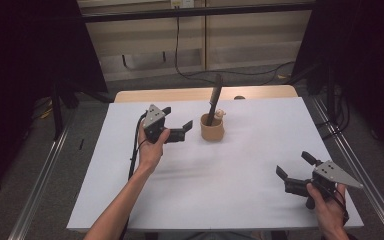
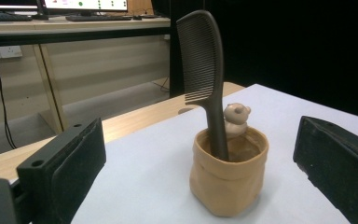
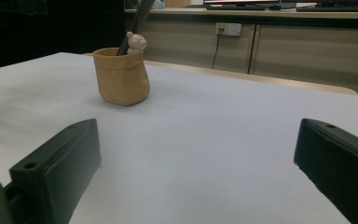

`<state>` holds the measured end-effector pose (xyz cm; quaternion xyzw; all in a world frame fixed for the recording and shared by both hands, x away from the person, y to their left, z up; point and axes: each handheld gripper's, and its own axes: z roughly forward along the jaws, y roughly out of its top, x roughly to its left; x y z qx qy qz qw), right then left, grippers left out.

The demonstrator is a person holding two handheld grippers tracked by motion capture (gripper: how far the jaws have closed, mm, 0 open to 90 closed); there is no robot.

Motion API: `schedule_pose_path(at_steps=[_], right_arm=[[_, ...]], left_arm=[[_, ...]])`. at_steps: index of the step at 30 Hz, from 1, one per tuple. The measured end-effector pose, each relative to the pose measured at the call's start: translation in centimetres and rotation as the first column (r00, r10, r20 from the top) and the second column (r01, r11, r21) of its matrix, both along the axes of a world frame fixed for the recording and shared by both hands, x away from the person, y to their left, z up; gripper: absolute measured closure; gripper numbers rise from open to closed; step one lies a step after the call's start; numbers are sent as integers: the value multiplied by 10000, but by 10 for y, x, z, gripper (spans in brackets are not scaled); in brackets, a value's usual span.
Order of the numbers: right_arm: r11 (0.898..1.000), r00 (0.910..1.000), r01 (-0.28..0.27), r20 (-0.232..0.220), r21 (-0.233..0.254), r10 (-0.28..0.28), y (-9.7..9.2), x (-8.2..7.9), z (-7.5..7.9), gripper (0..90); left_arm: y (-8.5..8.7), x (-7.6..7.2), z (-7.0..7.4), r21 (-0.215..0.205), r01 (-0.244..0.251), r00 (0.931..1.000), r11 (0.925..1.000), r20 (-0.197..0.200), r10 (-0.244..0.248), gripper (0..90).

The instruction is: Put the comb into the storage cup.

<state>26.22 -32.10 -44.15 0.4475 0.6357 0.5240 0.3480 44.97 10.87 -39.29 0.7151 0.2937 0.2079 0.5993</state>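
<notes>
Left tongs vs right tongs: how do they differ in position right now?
The left tongs sit mid-table, aimed at the tan cup beside them; the right tongs sit at the near right part of the table, well away from that cup. The left gripper view frames the cup and its comb large between its jaws; in the right gripper view the cup is farther off. Both are open and hold nothing.

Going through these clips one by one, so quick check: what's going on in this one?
A person holds a gripper in each hand over a white table. The left gripper is open and sits just left of a tan pot, pointing at it without touching. A dark comb stands handle-down in the pot, and a small bear figure perches at the rim. The right gripper, also open, rests apart near the table's right front corner. Nothing is gripped.
</notes>
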Motion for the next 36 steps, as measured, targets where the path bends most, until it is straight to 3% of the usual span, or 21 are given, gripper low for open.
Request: schedule_pose_path(at_steps=[6,9,14,22,31,36], right_arm=[[10000,10000,75,-1,-46,-75,-1,-2,1,0],[10000,10000,69,-12,-43,-69,0,-2,1,0],[10000,10000,2,31,-98,-1,1,-1,1,0],[10000,10000,44,39,-69,-43,2,-1,1,0],[10000,9999,91,81,-18,-91,2,-1,2,0],[9999,9999,93,76,-68,-93,1,-2,2,0]], left_arm=[[10,-9,4,-120,-184,9996,9998,230,187,24],[15,-12,3,-158,-156,9999,9998,-2,156,25],[23,-19,6,-159,-388,9991,9991,149,391,24],[40,-31,1,-36,-569,9975,9984,411,570,21],[53,-43,-2,-384,-850,9954,9956,408,866,30],[58,-50,-9,-303,-1033,9941,9942,313,1043,29]])
